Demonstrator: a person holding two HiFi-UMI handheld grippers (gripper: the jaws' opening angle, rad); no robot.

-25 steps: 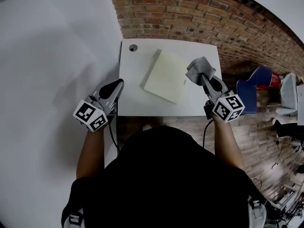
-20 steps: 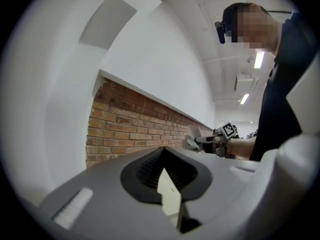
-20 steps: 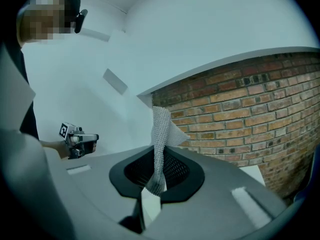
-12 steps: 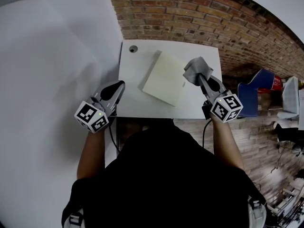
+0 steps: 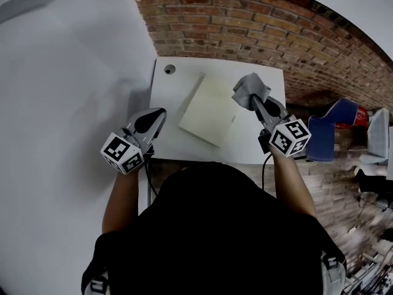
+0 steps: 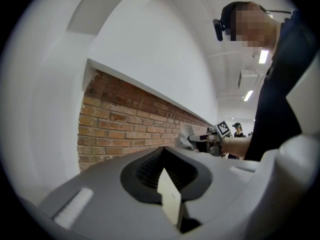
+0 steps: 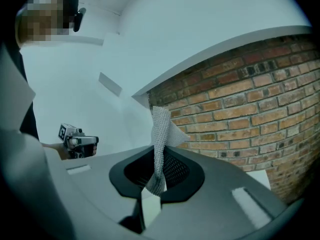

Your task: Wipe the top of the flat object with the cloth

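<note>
A pale yellow flat object [image 5: 212, 110] lies at an angle in the middle of the small white table [image 5: 175, 94]. My right gripper [image 5: 256, 101] is shut on a grey knitted cloth [image 5: 250, 90], held in the air just right of the flat object's far right edge. In the right gripper view the cloth [image 7: 161, 134] stands up from the closed jaws of the right gripper [image 7: 152, 189]. My left gripper [image 5: 155, 119] hovers at the table's front left corner, shut and holding nothing; in its own view the left gripper [image 6: 170, 204] shows its pads together.
A brick wall [image 5: 258, 29] runs behind the table and a white wall [image 5: 67, 91] stands on its left. A round cable hole [image 5: 170, 69] sits in the table's far left corner. Blue and white items [image 5: 344, 118] stand to the right on the brick floor.
The right gripper with the cloth has edged left and a little farther away, closer to the flat object's far right edge. The left gripper has shifted slightly right toward the table corner.
</note>
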